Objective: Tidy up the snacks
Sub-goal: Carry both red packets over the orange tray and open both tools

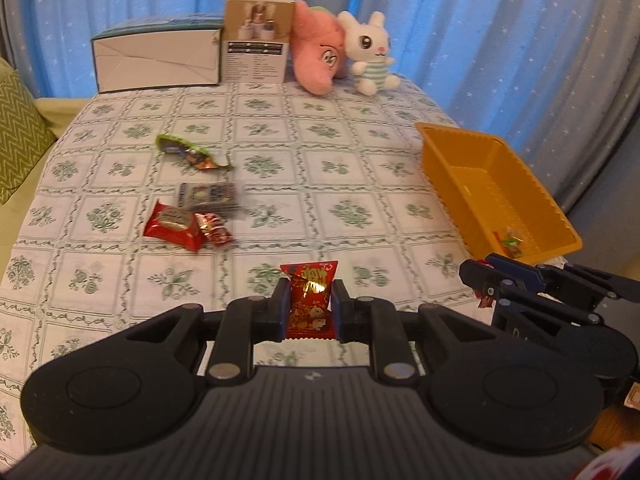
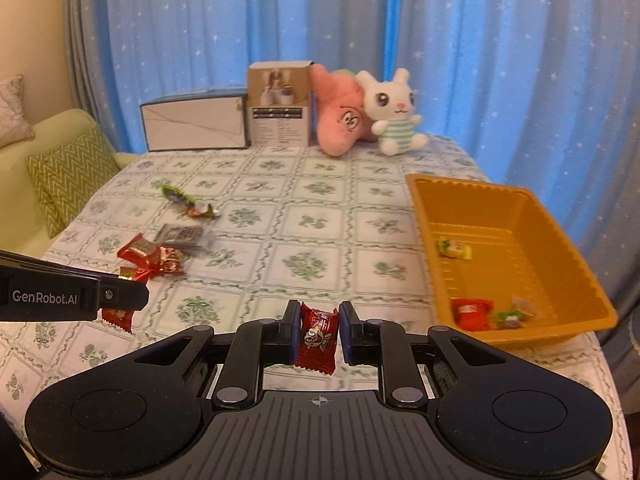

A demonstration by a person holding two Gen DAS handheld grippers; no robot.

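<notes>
My left gripper (image 1: 308, 306) is shut on a red and gold snack packet (image 1: 308, 300), held above the tablecloth. My right gripper (image 2: 319, 334) is shut on a small red candy packet (image 2: 318, 336). An orange basket (image 2: 560, 248) stands at the table's right edge, to the right of both grippers, with several wrapped snacks inside. Loose on the cloth at the left lie a red packet (image 1: 172, 226), a small red foil packet (image 1: 214, 228), a dark flat packet (image 1: 210, 198) and a green-ended packet (image 1: 192, 152). The right gripper also shows at the right edge of the left wrist view, by the basket's near corner.
At the back of the table stand a white box (image 1: 158, 60), a taller brown box (image 1: 258, 40), a pink plush toy (image 1: 320, 52) and a white rabbit plush (image 1: 370, 54). Blue star curtains hang behind. A green-cushioned sofa (image 2: 68, 176) sits to the left.
</notes>
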